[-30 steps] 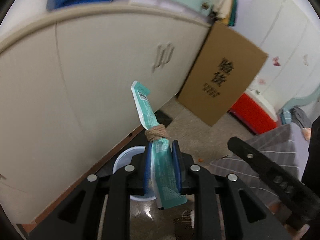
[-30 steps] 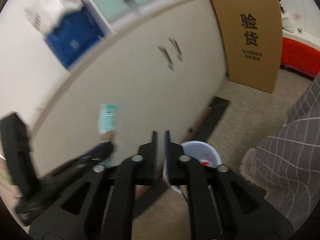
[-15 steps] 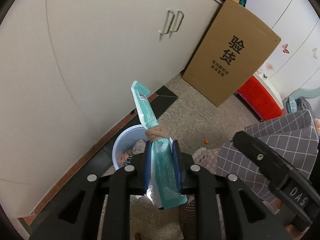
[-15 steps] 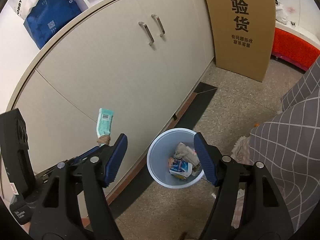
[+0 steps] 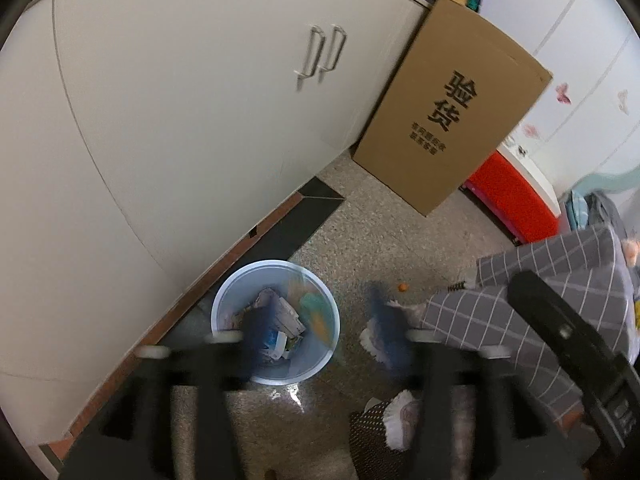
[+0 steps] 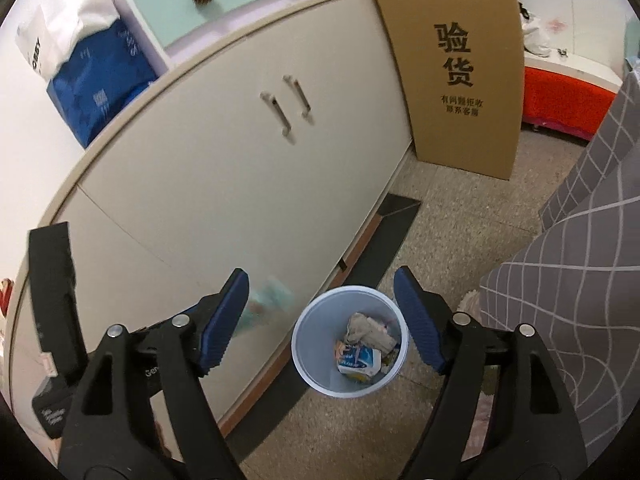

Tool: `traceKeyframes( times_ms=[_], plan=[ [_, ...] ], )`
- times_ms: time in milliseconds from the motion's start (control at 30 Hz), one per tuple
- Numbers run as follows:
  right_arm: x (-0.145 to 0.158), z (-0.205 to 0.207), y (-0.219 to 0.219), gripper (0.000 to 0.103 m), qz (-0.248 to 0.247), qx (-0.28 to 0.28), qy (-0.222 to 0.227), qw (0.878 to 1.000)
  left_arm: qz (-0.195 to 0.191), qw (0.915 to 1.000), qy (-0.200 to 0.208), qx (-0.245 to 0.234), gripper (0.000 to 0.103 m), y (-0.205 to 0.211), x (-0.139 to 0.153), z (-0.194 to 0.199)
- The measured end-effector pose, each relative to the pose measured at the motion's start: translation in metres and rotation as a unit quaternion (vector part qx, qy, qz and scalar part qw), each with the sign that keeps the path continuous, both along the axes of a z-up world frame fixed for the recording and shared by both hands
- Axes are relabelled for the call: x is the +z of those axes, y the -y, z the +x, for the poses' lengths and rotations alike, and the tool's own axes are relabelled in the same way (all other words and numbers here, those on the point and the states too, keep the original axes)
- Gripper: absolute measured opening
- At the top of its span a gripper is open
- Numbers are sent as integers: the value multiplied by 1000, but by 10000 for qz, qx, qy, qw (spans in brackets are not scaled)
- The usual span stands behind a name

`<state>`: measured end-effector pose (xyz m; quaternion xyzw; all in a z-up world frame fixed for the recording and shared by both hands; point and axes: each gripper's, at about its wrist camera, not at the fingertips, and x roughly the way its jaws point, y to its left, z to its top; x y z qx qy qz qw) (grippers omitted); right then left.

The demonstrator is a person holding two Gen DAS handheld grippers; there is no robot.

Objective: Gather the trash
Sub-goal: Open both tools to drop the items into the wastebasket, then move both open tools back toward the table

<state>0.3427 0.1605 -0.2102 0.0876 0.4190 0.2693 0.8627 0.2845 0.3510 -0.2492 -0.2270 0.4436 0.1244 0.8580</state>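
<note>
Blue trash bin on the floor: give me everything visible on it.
The bin is a small round pale-blue bucket, plastic by the look, upright with no lid, standing on the speckled floor close beside the cabinet base; contact there cannot be told. Inside lie crumpled paper and a blue-and-white wrapper. The left wrist view also shows a blurred teal wrapper at its inner wall. It is roughly half full, and neither gripper touches it.

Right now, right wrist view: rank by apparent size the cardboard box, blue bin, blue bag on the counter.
1. cardboard box, clearly largest.
2. blue bag and blue bin: look about alike. The bin sits nearer the camera and fisheye warps the edges, so no firm ranking between them.
</note>
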Motion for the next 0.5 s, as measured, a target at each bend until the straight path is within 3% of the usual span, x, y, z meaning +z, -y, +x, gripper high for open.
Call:
traceKeyframes(
  times_ms=[267,500],
  plan=[
    [8,-4,13,75,31,-91,-23,10000,122,9998,154,-21,69,17,20,-9],
    [29,-15,30,75,89,-182,83,9998,176,9986,499,0,71,38,56,-19]
  ],
)
